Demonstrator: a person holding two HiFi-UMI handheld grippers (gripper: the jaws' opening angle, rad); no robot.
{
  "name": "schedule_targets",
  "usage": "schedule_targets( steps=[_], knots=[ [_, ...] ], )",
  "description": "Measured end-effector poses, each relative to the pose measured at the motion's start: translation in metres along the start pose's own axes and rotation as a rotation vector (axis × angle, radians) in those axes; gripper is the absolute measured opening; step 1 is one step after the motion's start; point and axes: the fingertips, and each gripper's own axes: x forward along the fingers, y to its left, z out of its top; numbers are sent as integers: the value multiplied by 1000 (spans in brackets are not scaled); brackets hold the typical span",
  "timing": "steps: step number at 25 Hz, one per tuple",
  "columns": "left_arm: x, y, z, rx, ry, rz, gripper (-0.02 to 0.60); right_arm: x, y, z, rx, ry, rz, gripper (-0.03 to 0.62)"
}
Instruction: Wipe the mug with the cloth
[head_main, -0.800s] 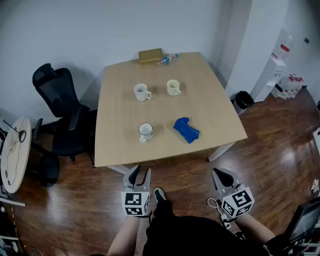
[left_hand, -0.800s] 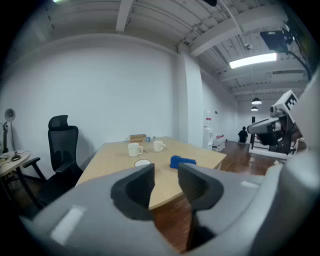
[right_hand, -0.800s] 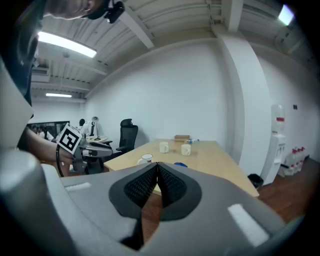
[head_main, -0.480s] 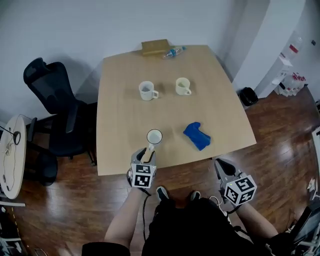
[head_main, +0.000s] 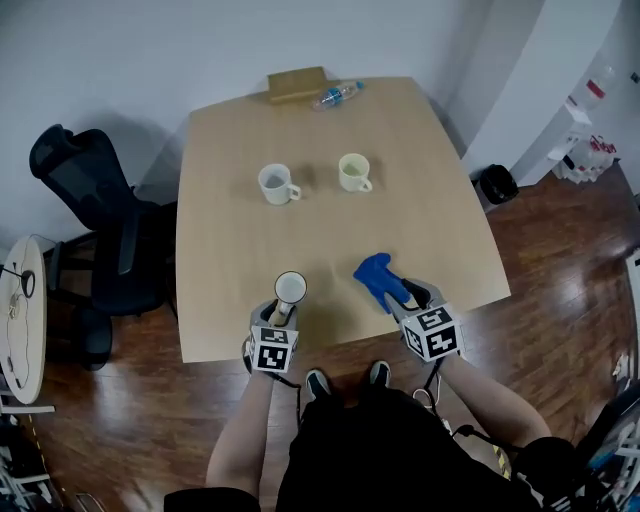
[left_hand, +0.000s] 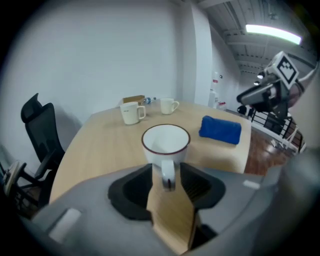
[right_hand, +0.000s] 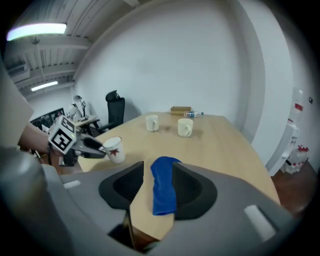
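A white mug with a dark red rim (head_main: 290, 287) stands near the table's front edge, its handle turned toward me. My left gripper (head_main: 279, 313) is right behind it. In the left gripper view the handle (left_hand: 168, 174) sits between the open jaws of that gripper (left_hand: 167, 176), with a gap on each side. The blue cloth (head_main: 378, 279) lies folded to the right of the mug. My right gripper (head_main: 413, 297) reaches over the cloth's near end. In the right gripper view the cloth (right_hand: 162, 187) runs between the open jaws of the right gripper (right_hand: 159, 175), flat on the table.
Two more white mugs (head_main: 277, 185) (head_main: 352, 172) stand mid-table. A cardboard box (head_main: 297, 84) and a plastic bottle (head_main: 335, 95) lie at the far edge. A black office chair (head_main: 90, 230) is left of the wooden table (head_main: 230, 250); a white partition is on the right.
Both grippers have come forward from over the floor to the table's front edge, the left up to the mug's handle and the right over the cloth. The head view has shifted closer.
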Motion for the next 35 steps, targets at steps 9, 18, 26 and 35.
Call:
schedule_targets(
  steps=[9,18,26,35],
  knots=[
    [8,-10,3,11,-1,-2,175,88,-20,-61,-241,341,-13,235],
    [10,-5,-4,-19,7,12,136,100,-18,-75,-198,350,28,186],
    [6,-5,0,-91,-13,11,63,94,-20,-77,-164,338,35,156],
    [-53,-28,66,-247,-144,-127,60,40,-4,-15,-8,70,142,124]
  ],
)
